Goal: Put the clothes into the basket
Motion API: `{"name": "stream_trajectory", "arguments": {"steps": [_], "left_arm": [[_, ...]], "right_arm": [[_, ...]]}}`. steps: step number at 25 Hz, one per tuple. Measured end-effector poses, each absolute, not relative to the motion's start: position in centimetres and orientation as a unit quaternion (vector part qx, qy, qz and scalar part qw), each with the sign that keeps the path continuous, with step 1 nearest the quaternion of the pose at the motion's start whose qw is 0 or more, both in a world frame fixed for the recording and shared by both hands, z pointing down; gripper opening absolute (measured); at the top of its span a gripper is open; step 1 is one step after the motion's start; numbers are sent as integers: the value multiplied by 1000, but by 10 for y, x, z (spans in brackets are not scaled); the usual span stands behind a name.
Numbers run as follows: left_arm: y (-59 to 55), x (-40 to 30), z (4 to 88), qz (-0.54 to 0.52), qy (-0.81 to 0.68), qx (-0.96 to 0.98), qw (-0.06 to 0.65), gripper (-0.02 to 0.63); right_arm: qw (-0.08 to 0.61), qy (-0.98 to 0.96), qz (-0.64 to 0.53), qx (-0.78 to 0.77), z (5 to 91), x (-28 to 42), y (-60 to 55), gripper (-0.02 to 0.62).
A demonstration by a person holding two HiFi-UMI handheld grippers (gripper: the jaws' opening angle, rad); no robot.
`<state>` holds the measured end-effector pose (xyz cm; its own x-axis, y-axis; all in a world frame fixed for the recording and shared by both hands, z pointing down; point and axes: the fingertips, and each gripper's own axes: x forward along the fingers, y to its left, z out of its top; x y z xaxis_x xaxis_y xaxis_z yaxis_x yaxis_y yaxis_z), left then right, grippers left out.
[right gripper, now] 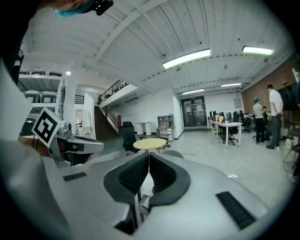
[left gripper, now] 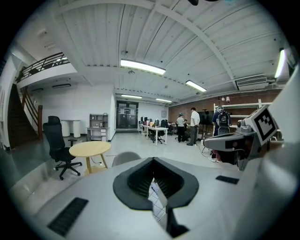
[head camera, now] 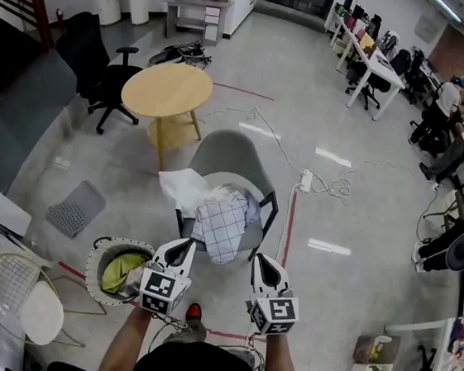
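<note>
Basket [head camera: 100, 250] lowest and furthest left in the head view, standing on the floor, open mouth up, with a yellow-green garment [head camera: 122, 269] already lying inside. Just right of its rim, nearly overlapping it from this angle, left gripper [head camera: 180, 249]: jaws closed down on a strip of checked cloth [head camera: 220, 229], the grid pattern plain in the seam between them in the left gripper view. Next along, the cloth itself, draped between the two grippers and sagging toward the floor, with its upper part against the pile of pale clothes [head camera: 183, 187] heaped on the grey chair [head camera: 235, 154]; whether clear of that pile or resting on it, hard to say from above. Furthest right, right gripper [head camera: 263, 265]: jaws pressed fully together with a pale sliver of fabric in the seam, by the look of it the same cloth's other edge.

Deciding relation, as a judgement: basket to the left of both grippers and below them, far nearer the left one, well apart from the right. Long axis of the held cloth running across, from gripper to gripper, so probably wider than the basket mouth unless gathered. Likely a sideways carry to the left with the right gripper closing toward the left one, then a lowering over the rim before any release.
</note>
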<state>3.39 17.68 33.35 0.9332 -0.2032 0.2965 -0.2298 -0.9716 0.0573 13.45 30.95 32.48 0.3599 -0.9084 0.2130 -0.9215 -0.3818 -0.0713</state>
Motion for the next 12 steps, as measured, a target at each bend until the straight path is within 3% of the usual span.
{"name": "stream_trajectory", "arguments": {"steps": [12], "left_arm": [[123,50,362,149,-85,984,53,6]], "right_arm": [[57,-559,129,817,357,142,248,28]]}}
